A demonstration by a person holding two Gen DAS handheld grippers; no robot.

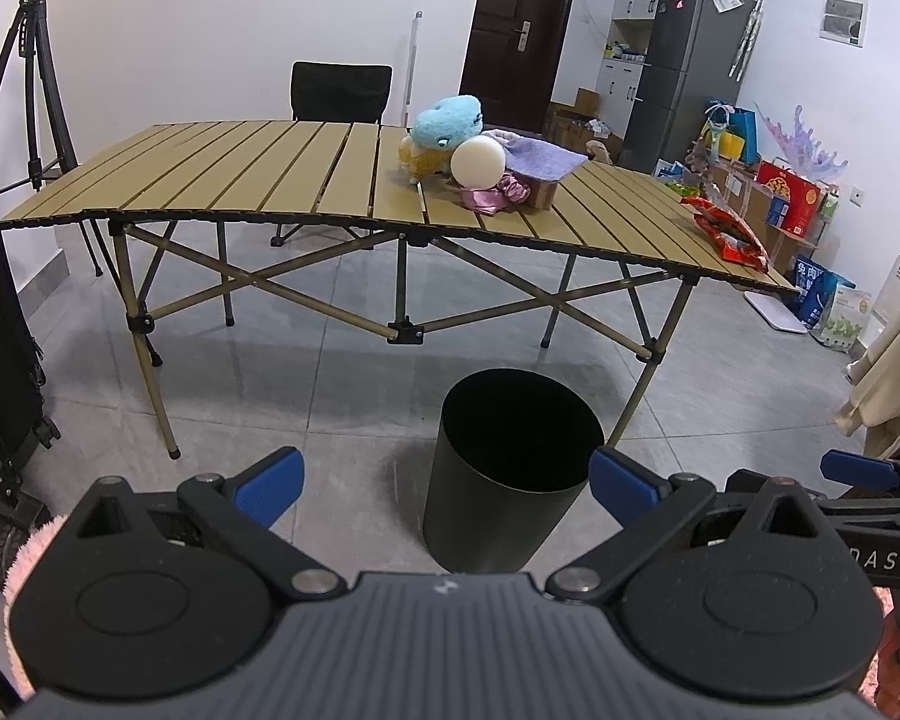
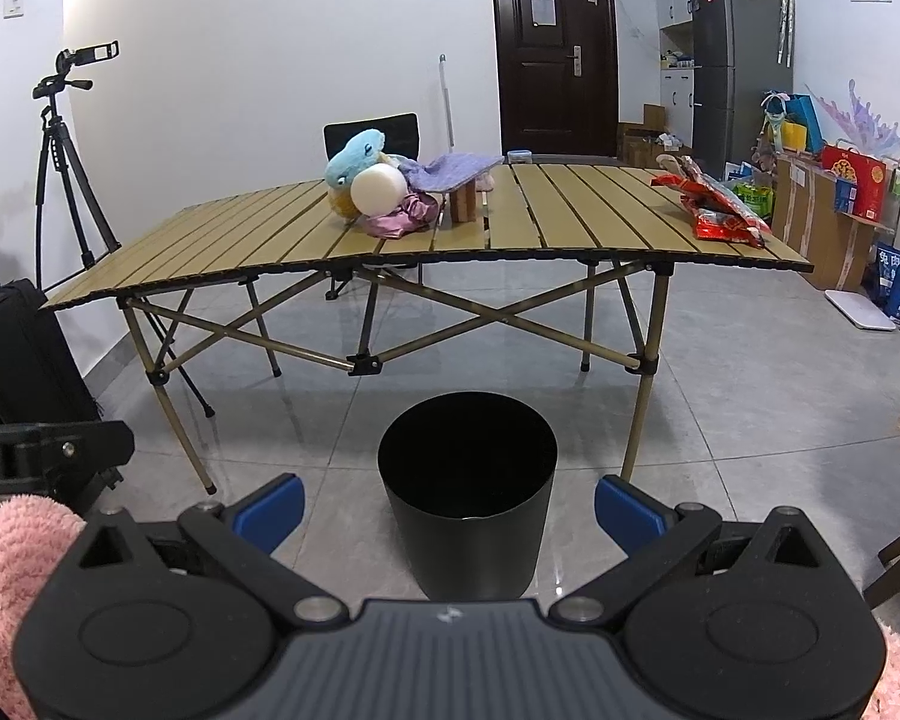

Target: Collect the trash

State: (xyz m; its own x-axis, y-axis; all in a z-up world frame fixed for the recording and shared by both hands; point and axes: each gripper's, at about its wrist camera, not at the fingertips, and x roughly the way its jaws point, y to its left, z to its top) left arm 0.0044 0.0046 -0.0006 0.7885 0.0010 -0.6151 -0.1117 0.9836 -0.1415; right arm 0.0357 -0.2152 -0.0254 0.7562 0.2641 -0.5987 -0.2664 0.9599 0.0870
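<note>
Both held low, back from the table [image 2: 570,222]. Left gripper [image 1: 447,483] wide apart, gripping nothing. Right gripper [image 2: 449,507] wide apart too, empty. Black bin [image 2: 467,492] on the floor just ahead. Red snack bags [image 2: 717,210] up near the table's right end.

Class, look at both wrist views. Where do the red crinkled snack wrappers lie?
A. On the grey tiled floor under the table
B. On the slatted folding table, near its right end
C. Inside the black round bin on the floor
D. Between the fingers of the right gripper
B: the red crinkled snack wrappers rest on the tan slatted folding table near its right end, apart from the black round bin on the floor; both grippers are open and hold nothing.
</note>
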